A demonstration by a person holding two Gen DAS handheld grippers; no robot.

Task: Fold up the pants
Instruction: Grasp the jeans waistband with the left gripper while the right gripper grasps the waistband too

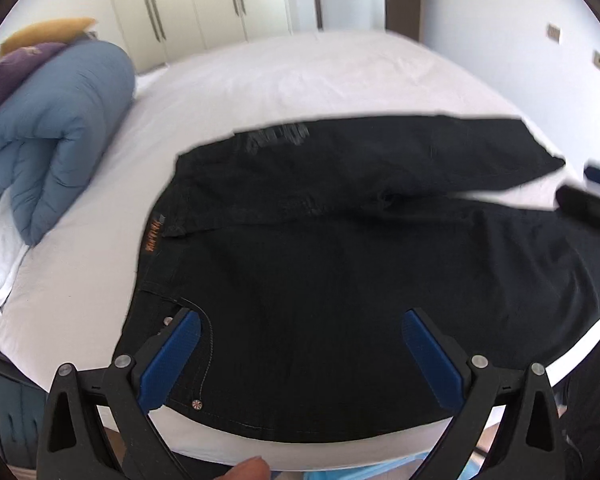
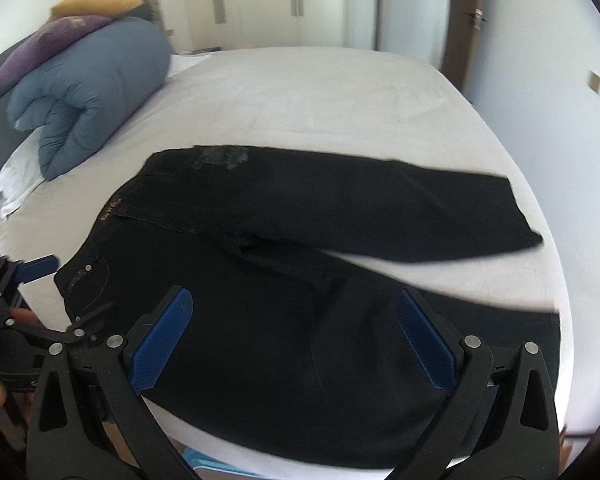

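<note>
Black pants (image 1: 340, 264) lie flat on the white bed (image 1: 300, 80), waistband to the left and both legs spread out to the right. My left gripper (image 1: 300, 316) hovers open over the near hip and pocket area with nothing between its blue pads (image 1: 172, 356). In the right wrist view the pants (image 2: 300, 280) fill the middle, and my right gripper (image 2: 294, 294) is open above the near leg's thigh, holding nothing. The left gripper (image 2: 68, 292) shows at the waistband's near corner. The right gripper (image 1: 592, 188) appears blurred at the far right, by the leg ends.
A rolled blue duvet (image 1: 56, 140) with purple and yellow pillows (image 1: 20, 68) lies at the bed's left end. Wardrobe doors (image 1: 192, 0) and a door (image 2: 460, 20) stand behind. The bed's near edge (image 1: 300, 452) runs just below the pants. A fingertip (image 1: 248, 468) shows at the bottom.
</note>
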